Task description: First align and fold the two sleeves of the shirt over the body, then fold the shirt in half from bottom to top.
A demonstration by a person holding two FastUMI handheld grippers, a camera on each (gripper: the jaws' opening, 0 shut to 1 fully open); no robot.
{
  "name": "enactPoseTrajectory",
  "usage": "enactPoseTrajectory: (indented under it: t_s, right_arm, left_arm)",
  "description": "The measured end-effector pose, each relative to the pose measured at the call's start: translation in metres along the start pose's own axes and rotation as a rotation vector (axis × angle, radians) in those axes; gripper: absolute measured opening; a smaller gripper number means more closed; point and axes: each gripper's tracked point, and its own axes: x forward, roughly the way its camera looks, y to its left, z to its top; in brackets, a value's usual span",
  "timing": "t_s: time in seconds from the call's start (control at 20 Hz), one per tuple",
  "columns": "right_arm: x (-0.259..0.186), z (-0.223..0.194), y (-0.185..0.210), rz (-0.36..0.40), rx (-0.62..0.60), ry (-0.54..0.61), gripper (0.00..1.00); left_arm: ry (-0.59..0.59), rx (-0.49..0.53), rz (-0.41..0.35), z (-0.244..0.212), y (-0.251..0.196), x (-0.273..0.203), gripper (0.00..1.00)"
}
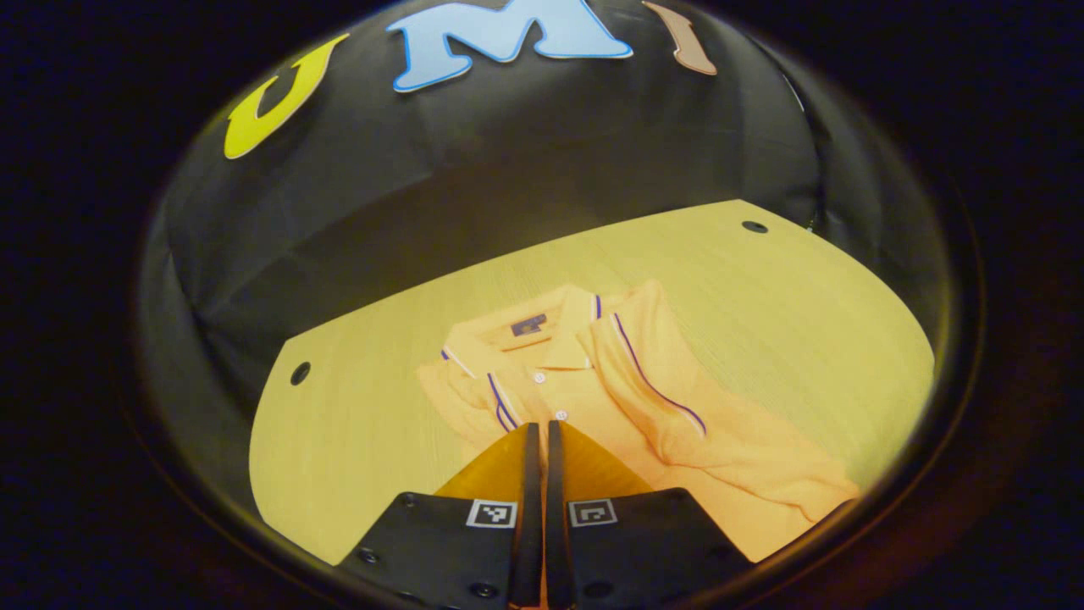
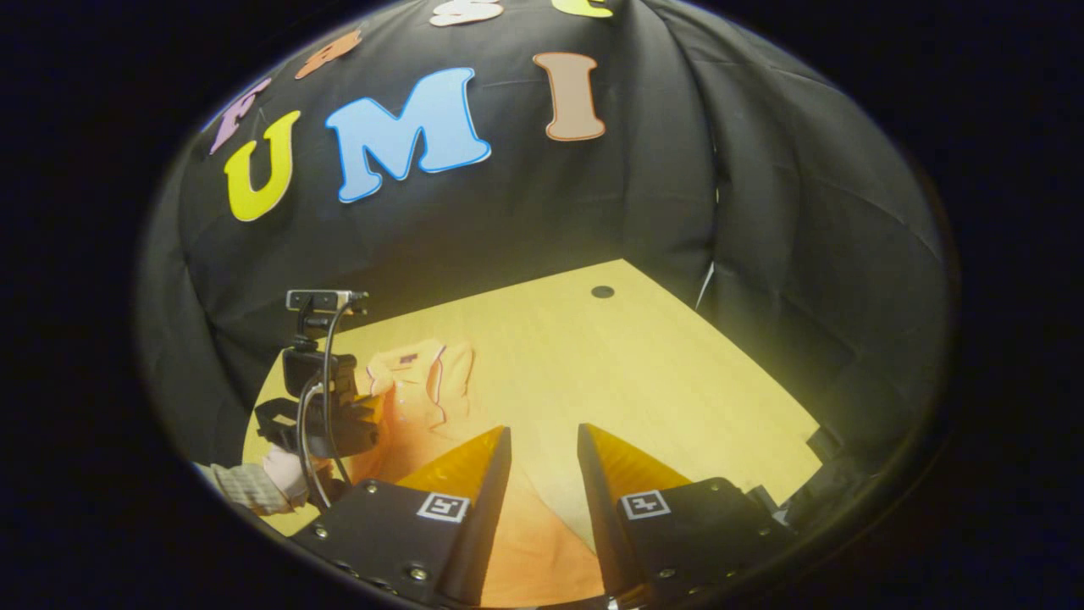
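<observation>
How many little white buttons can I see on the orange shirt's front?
2: both on the shirt placket below the collar, one button higher, the other button just above the left gripper. More may be hidden.

Light wood table [image 1: 788, 280] with dark round holes [image 2: 602, 291]; creased black cloth wall [image 2: 762, 212] behind; dim light.

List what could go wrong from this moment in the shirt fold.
1. The left hand-held gripper looks closed over the orange polo shirt; whether it pinches cloth is unclear, so a lift might bring nothing.
2. One piped sleeve lies folded across the body; dragging the hem could pull it loose.
3. The right hand-held gripper hangs open over the shirt's lower part near the pale wooden table edge; an uneven grab could skew the fold.
</observation>
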Motion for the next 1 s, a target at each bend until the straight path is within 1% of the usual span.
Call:
enactPoseTrajectory:
  t_s: [0.05,0.15,0.2,0.35,0.4,0.5,0.7,0.85,0.9,1.0]
  right_arm:
    - [0.000,0.000,-0.003,-0.003,0.006,0.001,0.51]
    - [-0.001,-0.003,-0.007,-0.006,0.014,0.005,0.51]
    - [-0.001,-0.004,-0.010,-0.008,0.015,0.006,0.51]
    - [0.000,-0.006,-0.011,-0.002,0.016,0.014,0.51]
    - [0.001,-0.008,-0.011,0.002,0.014,0.017,0.51]
    - [0.003,-0.011,-0.009,0.017,0.007,0.027,0.51]
    - [0.008,-0.022,0.000,0.061,-0.026,0.056,0.51]
    - [0.012,-0.034,0.009,0.105,-0.063,0.091,0.51]
    - [0.015,-0.039,0.012,0.119,-0.078,0.105,0.51]
    - [0.020,-0.051,0.018,0.151,-0.110,0.140,0.51]
  left_arm:
    - [0.009,-0.019,-0.030,-0.004,-0.007,0.002,0.08]
    - [0.020,-0.071,-0.094,-0.007,-0.021,0.000,0.14]
    - [0.030,-0.080,-0.099,-0.010,-0.021,0.000,0.43]
    - [0.029,-0.099,-0.088,-0.011,-0.017,-0.003,0.41]
    - [0.031,-0.106,-0.088,-0.012,-0.015,-0.006,0.52]
    - [0.028,-0.130,-0.089,-0.013,-0.010,-0.013,0.55]
    - [0.005,-0.187,-0.054,-0.018,0.017,-0.040,0.56]
    - [-0.002,-0.223,-0.029,-0.031,0.041,-0.067,0.56]
    - [-0.001,-0.227,-0.020,-0.036,0.048,-0.076,0.57]
    - [-0.002,-0.222,0.000,-0.049,0.063,-0.094,0.63]
